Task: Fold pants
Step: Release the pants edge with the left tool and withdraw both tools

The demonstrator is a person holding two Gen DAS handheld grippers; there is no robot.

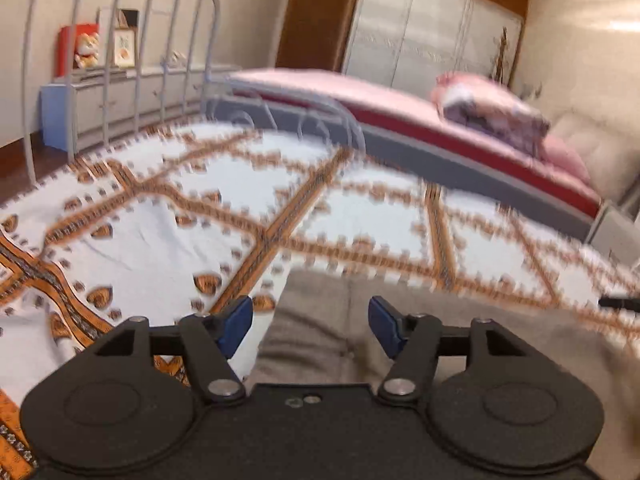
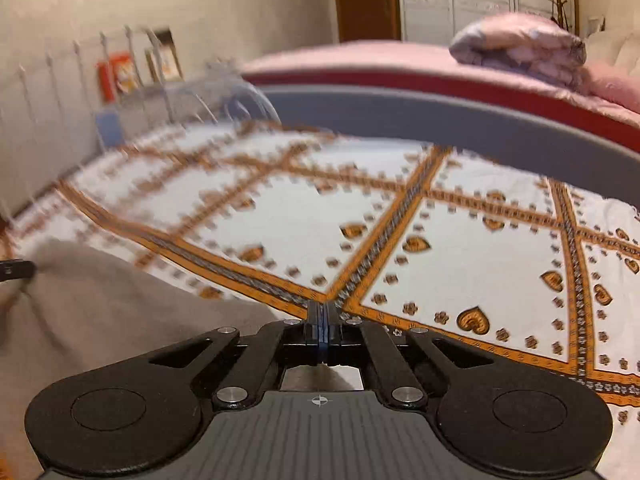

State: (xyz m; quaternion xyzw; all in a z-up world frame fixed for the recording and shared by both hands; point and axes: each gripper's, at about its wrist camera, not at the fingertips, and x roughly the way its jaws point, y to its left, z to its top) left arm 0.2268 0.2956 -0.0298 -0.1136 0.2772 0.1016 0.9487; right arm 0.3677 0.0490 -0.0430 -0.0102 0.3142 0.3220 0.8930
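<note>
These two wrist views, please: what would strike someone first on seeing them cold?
The white bedspread with orange bands and heart motifs fills both views. The beige-grey pants lie on it, under the open left gripper and to the left of the shut right gripper. Behind stands a pink bed bearing a rolled quilt.

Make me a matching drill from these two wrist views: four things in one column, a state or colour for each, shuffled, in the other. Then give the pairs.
Things:
1. left tool
2. right tool
3. pants
4. folded quilt

States or colours:
A. grey-beige, lying on the patterned bedspread
B. fingers pressed together
C. fingers spread apart over the cloth
D. pink and purple, on the far pink bed

Pairs: 1-C, 2-B, 3-A, 4-D
</note>
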